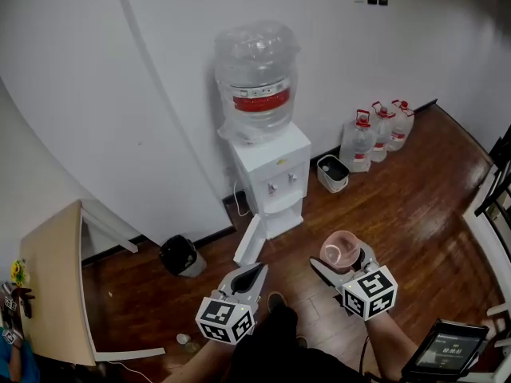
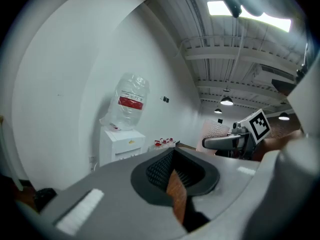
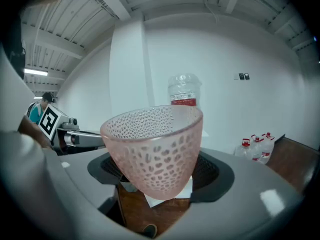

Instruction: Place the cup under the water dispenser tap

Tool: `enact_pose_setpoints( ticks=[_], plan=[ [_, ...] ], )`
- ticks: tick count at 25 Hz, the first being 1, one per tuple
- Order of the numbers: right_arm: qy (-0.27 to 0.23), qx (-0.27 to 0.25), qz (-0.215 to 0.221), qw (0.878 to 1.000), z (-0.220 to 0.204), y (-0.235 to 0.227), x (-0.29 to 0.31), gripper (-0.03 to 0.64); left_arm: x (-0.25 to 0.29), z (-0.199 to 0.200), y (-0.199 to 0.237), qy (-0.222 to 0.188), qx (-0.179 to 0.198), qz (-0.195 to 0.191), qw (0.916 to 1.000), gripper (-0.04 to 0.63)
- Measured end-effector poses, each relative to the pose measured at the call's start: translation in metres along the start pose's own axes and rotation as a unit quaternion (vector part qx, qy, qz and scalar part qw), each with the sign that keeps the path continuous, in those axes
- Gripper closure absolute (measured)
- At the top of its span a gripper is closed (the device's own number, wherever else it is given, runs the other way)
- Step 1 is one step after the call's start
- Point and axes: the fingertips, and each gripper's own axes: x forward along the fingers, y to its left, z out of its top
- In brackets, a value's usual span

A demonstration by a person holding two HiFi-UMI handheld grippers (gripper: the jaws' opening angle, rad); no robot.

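Note:
A pink dimpled cup (image 1: 342, 250) sits upright between the jaws of my right gripper (image 1: 345, 266), which is shut on its lower half. In the right gripper view the cup (image 3: 152, 149) fills the middle, held by the right gripper (image 3: 160, 176). The white water dispenser (image 1: 271, 174) with a clear bottle (image 1: 255, 78) on top stands against the wall, well ahead of both grippers. Its taps (image 1: 281, 185) are small and far from the cup. My left gripper (image 1: 252, 274) is shut and holds nothing. The left gripper (image 2: 172, 181) points toward the dispenser (image 2: 122, 145).
The dispenser's lower door (image 1: 249, 242) hangs open. Several water jugs (image 1: 375, 134) and a white bin (image 1: 333, 172) stand to the right along the wall. A black bin (image 1: 180, 255) and a wooden table (image 1: 52, 286) are at left. A tablet (image 1: 447, 348) lies at lower right.

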Motion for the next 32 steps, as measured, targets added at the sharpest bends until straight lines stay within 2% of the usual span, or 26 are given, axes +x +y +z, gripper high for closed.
enact_pose_setpoints(
  ticks=[7,13,16,18,21,24,28,32],
  plan=[
    [0.007,-0.021,0.006,1.000,0.006,-0.029,0.069,0.239,0.060,0.004,0.053,0.005,-0.010,-0.009,0.9999,0.581],
    [-0.014,-0.008,0.000,1.000,0.017,-0.066,0.140,0.239,0.116,0.017,0.099,0.002,0.002,-0.041,0.9992,0.581],
    [-0.021,-0.013,0.000,1.000,0.021,-0.079,0.179,0.239,0.143,0.017,0.129,0.012,0.000,-0.047,0.9988,0.581],
    [-0.020,-0.015,0.006,1.000,0.018,-0.090,0.197,0.239,0.162,0.014,0.134,0.024,0.001,-0.062,0.9978,0.581],
    [-0.016,-0.017,0.016,1.000,0.007,-0.103,0.220,0.239,0.183,0.006,0.141,0.039,0.001,-0.065,0.9971,0.581],
    [-0.004,-0.011,0.029,1.000,-0.017,-0.125,0.246,0.239,0.210,-0.006,0.159,0.042,-0.007,-0.037,0.9984,0.584],
    [0.016,-0.005,0.047,0.999,-0.058,-0.168,0.286,0.239,0.261,-0.044,0.175,0.073,-0.009,-0.010,0.9972,0.592],
    [0.014,0.001,0.069,0.997,-0.090,-0.206,0.326,0.239,0.311,-0.077,0.189,0.099,0.000,-0.009,0.9951,0.594]
  ],
)
